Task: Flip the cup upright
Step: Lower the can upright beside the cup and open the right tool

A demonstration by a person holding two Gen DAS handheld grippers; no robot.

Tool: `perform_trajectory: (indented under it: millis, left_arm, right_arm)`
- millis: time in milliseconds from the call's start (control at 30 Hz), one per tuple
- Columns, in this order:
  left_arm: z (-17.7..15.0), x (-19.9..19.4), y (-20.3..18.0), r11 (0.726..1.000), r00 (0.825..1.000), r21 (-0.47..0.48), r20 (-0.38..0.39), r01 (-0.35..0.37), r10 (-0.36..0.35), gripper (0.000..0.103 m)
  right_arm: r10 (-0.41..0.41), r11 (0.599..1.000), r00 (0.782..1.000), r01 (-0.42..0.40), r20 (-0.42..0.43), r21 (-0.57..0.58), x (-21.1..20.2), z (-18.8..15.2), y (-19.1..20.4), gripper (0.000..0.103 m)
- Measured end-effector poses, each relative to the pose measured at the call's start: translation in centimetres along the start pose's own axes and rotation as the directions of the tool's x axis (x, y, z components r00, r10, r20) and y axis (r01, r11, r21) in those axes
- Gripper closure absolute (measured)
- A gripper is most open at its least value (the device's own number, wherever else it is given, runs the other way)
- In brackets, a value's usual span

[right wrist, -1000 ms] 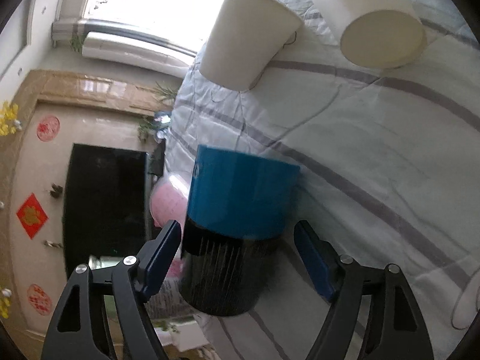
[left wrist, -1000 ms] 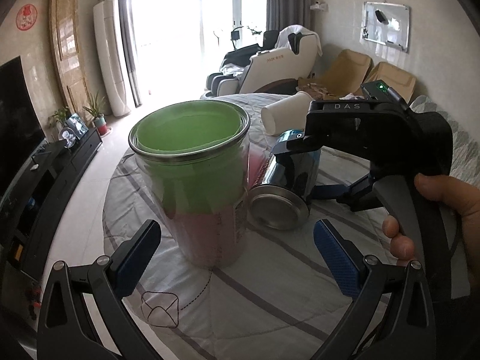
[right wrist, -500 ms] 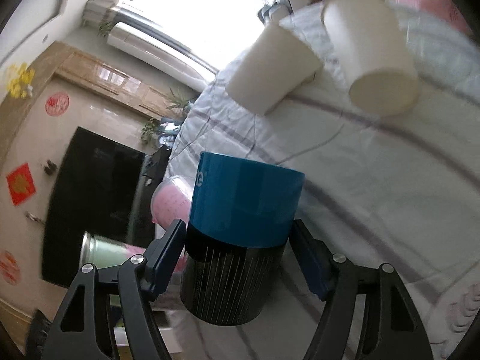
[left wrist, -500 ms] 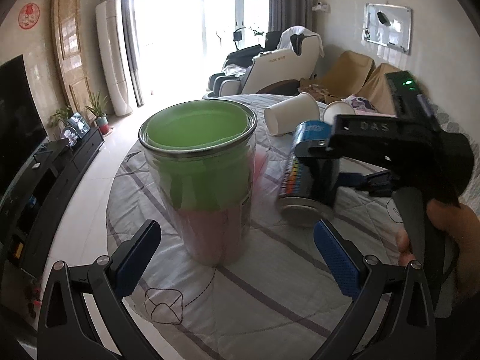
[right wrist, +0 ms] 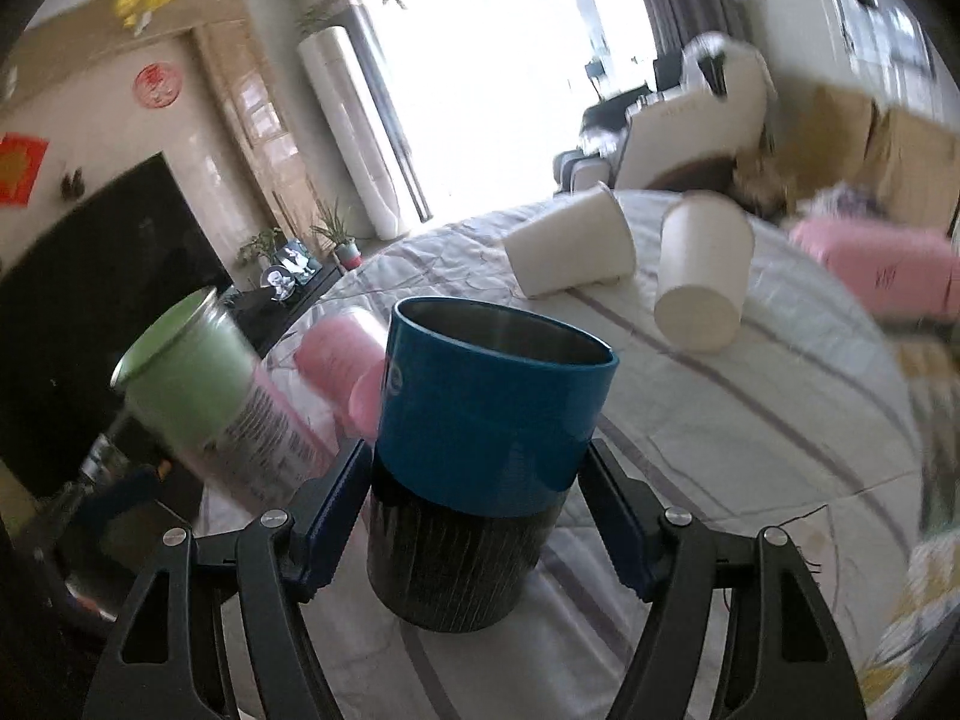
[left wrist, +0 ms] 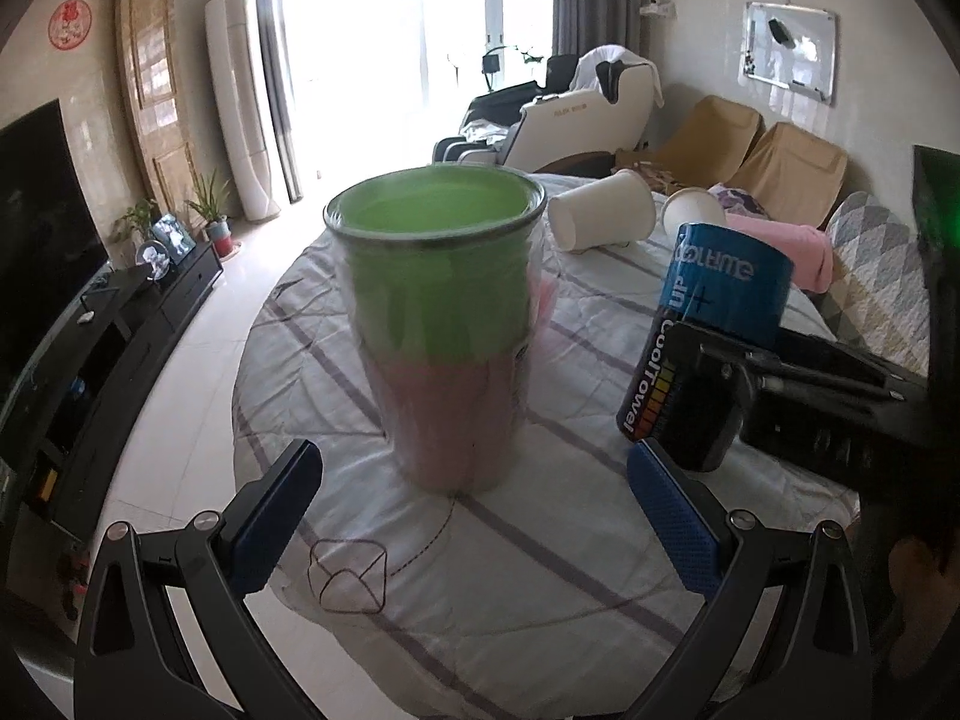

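Observation:
My right gripper [right wrist: 477, 516] is shut on a blue-and-black metal cup [right wrist: 480, 456]. The cup stands nearly upright with its open mouth up, its base at or just above the striped cloth. In the left wrist view the same cup [left wrist: 714, 330] leans slightly at the right, with the right gripper's black body behind it. My left gripper [left wrist: 474, 504] is open and empty. It sits just in front of an upright clear tumbler with green and pink inside [left wrist: 444, 324].
Two white paper cups lie on their sides at the far end of the round table [left wrist: 600, 219] [left wrist: 690, 210]. A pink cup [right wrist: 336, 354] lies behind the tumbler. The table edge [left wrist: 252, 420] drops to tiled floor on the left.
My right gripper closed on the blue cup, which lay on its side, and swung it up until its mouth faces upward. The left gripper stayed open and almost still.

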State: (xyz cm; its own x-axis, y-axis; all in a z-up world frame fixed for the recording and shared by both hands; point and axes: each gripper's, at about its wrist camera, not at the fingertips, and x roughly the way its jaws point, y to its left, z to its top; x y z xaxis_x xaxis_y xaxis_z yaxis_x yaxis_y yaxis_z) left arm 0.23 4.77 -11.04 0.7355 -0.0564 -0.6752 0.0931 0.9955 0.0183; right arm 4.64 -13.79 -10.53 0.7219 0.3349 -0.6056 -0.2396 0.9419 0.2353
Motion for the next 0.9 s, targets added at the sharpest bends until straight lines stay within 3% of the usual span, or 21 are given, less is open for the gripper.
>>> perform_trajectory:
  millis: [133,233,533,900]
  left_arm:
    - [-0.2,-0.4,0.0,1.000,1.000,-0.006,0.005,-0.009,0.009,0.000]
    - [-0.2,-1.5,0.2,1.000,0.999,-0.010,0.031,-0.014,0.014,0.000]
    - [0.1,-5.0,-0.1,1.000,0.994,-0.006,0.105,-0.029,0.029,0.000]
    - [-0.2,-9.8,-0.6,0.998,0.976,0.010,0.211,-0.054,0.051,0.000]
  right_arm:
    - [-0.019,0.998,1.000,0.020,0.014,-0.063,-0.5,0.0,1.1,0.031]
    - [0.011,0.999,1.000,-0.010,0.024,-0.041,-1.7,0.1,0.8,0.020]
    - [-0.029,0.997,0.995,0.036,0.095,-0.072,-6.2,0.1,2.7,0.020]
    - [-0.110,0.986,0.962,0.138,0.248,-0.098,-13.2,-0.8,4.3,0.020]
